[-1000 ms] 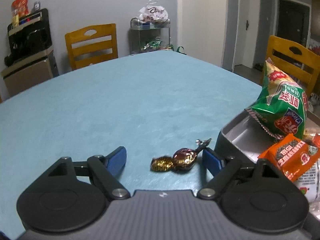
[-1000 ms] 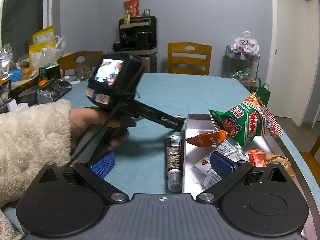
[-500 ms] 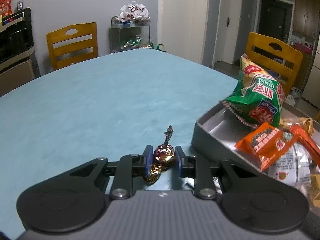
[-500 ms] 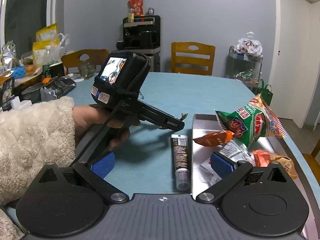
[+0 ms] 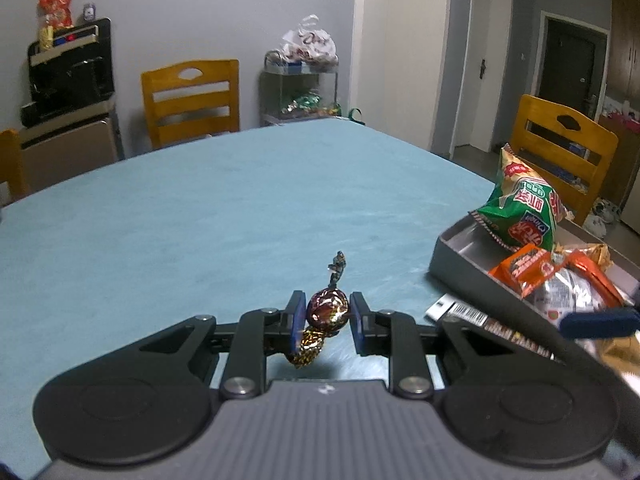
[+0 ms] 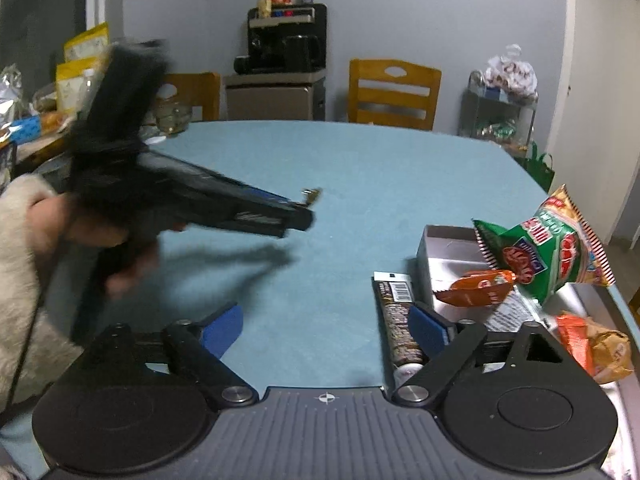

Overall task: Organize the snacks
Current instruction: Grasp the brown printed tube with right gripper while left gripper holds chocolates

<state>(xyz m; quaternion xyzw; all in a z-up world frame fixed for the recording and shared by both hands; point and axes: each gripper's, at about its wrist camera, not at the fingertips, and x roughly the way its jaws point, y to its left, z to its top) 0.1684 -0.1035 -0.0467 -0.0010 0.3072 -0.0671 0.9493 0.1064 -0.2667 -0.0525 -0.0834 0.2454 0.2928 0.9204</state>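
Two candies (image 5: 326, 310), left gripper (image 5: 325, 316) clamping

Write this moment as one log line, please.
left tongs: shut on wrapped candies, lifted | right tongs: open, empty | tray: holds snack packets

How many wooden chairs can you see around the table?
3: one chair at the far side, one at the right beyond the snack tray, one at the far left. More may be hidden.

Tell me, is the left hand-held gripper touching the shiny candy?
Touching. In the left wrist view, the left hand-held gripper has both blue pads pressed against the foil-wrapped candy, holding it above the table.
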